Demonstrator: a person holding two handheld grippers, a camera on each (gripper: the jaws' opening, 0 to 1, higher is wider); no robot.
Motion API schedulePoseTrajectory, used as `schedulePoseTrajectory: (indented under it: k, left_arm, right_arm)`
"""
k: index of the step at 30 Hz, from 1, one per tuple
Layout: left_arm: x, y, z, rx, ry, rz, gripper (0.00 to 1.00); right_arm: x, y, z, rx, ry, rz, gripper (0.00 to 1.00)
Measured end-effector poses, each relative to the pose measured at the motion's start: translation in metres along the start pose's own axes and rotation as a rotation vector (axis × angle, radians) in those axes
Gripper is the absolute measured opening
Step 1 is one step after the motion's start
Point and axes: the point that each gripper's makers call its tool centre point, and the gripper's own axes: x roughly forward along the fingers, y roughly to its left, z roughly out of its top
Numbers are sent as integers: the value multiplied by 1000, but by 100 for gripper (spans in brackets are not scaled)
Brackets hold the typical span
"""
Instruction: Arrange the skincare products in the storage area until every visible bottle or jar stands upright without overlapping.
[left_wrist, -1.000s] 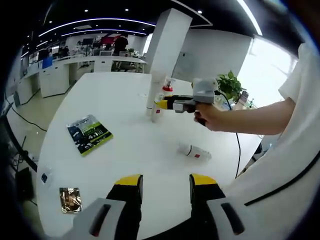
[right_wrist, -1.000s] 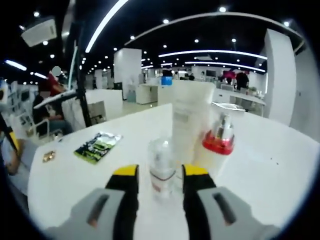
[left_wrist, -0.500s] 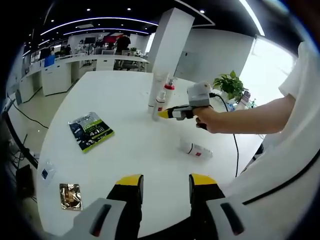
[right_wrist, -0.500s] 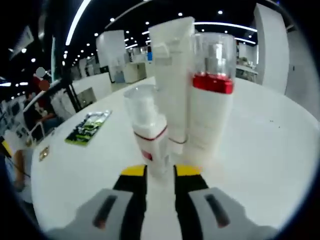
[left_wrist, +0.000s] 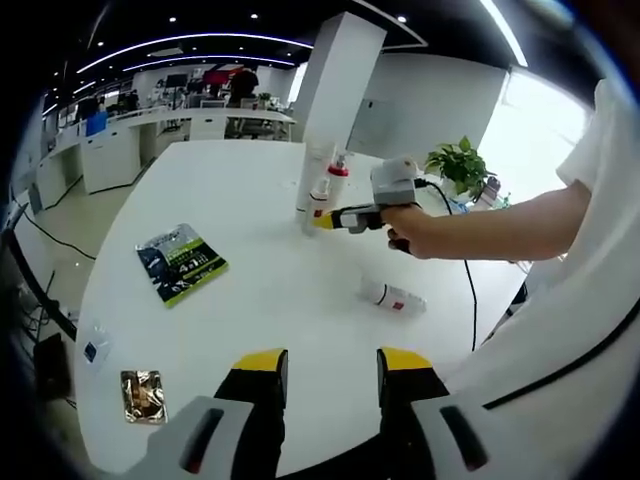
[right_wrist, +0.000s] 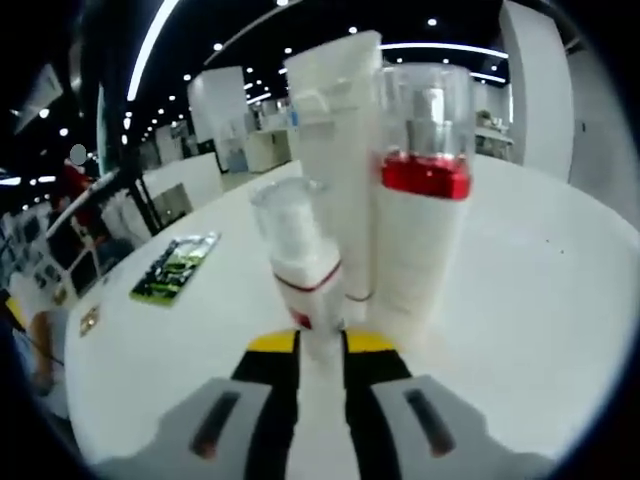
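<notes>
My right gripper (right_wrist: 320, 345) is shut on the base of a small white bottle (right_wrist: 300, 265) with a clear cap and a red band, held slightly tilted. Right behind it stand a tall white tube (right_wrist: 335, 150) and a white pump bottle (right_wrist: 425, 200) with a red collar. In the left gripper view the right gripper (left_wrist: 320, 219) reaches that upright group (left_wrist: 318, 190) at the table's far side. Another small white bottle (left_wrist: 392, 297) lies on its side mid-table. My left gripper (left_wrist: 330, 365) hovers open over the near edge, holding nothing.
A green packet (left_wrist: 180, 262) lies flat at the table's left, with a gold foil sachet (left_wrist: 142, 395) and a small blue sachet (left_wrist: 90, 352) near the left edge. A person's forearm (left_wrist: 490, 232) crosses from the right. A potted plant (left_wrist: 460, 170) stands beyond the round white table (left_wrist: 250, 320).
The right gripper's jaws closed on the small bottle and carried it up close to the tube and pump bottle. The left gripper stayed almost still.
</notes>
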Motion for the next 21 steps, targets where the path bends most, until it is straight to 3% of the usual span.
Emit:
schedulePoseTrajectory:
  k: [21]
  left_arm:
    - [-3,3,-4,-11,-4,3,36]
  right_arm:
    - [4,1,4,18,7,9,18]
